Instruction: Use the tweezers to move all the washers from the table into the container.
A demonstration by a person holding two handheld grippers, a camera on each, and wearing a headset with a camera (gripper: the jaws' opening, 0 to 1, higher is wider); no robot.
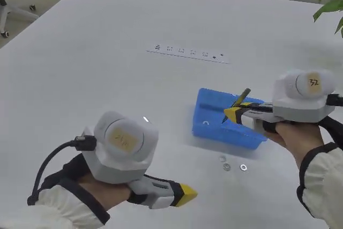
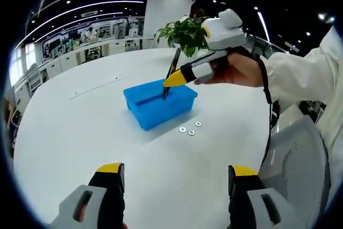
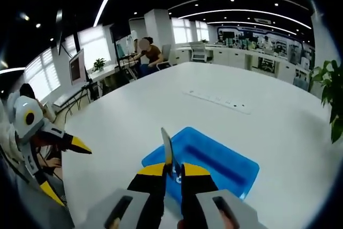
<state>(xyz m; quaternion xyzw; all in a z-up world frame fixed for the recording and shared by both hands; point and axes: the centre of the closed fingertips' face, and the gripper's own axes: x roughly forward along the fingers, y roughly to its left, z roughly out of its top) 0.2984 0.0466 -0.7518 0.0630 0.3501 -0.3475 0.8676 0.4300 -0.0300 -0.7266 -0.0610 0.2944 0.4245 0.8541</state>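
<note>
While the right gripper [image 1: 231, 113] clamps its jaws narrowly on the tweezers [image 1: 242, 98], we see the tweezer tips pointing down into the blue container [image 1: 225, 135]. Three washers [image 1: 226, 167] lie on the white counter [image 1: 107, 52], just beside the container's near wall and apart from the tips. We see the left gripper [image 1: 187, 194] above the counter with jaws wide apart and holding nothing, well apart from the container.
</note>
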